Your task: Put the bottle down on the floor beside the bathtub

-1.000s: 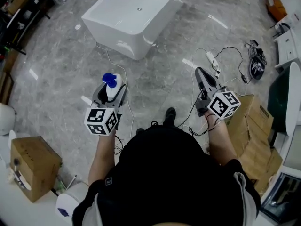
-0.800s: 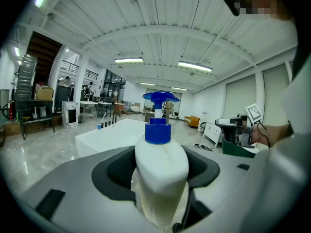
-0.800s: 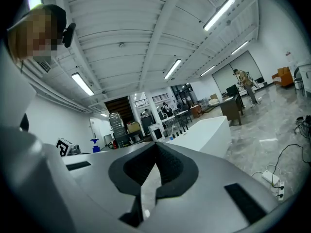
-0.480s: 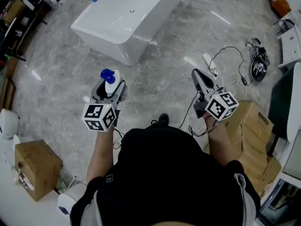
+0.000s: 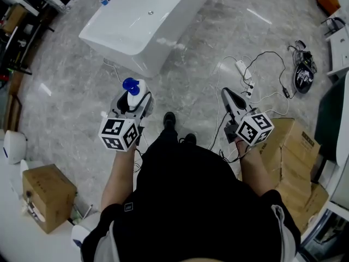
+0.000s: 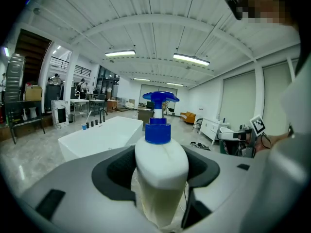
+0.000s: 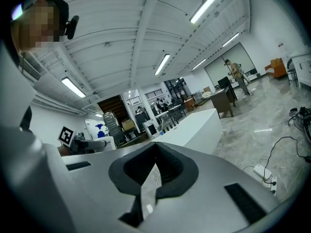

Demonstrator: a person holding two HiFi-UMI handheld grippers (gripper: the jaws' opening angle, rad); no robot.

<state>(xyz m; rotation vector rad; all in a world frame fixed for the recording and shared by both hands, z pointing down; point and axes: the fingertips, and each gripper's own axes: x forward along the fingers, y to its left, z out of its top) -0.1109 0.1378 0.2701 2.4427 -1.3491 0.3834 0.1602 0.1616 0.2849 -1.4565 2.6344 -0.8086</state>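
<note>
- bottle [image 6: 161, 166]: white body with a blue pump head, upright between the jaws of the left gripper [image 5: 133, 98].
- left gripper: both jaws are clamped on the sides of the bottle below its shoulder; the pump head stands clear above the jaws.
- bottle position: in the air above the floor [image 5: 65, 100], not touching it. in the head view it is short of the near end of the bathtub [image 5: 143, 22] and apart from it.
- right gripper [image 5: 227, 94]: jaws brought together at the tips, nothing between them. it is held out on the person's right side, well apart from the bottle.
- bathtub: white, freestanding, standing on the floor ahead of both grippers. small dark fittings and a blue cup [image 5: 103, 0] sit at its far end.
- floor: glossy grey marble pattern.
- power strip [image 5: 241, 66]: lies on the floor with loose cables, right of the bathtub and ahead of the right gripper.
- shoe [image 5: 169, 119]: on the floor between the two grippers.
- cardboard boxes: one box [image 5: 48, 196] at the lower left of the head view, and a stack [image 5: 294, 146] just beside the person's right arm.
</note>
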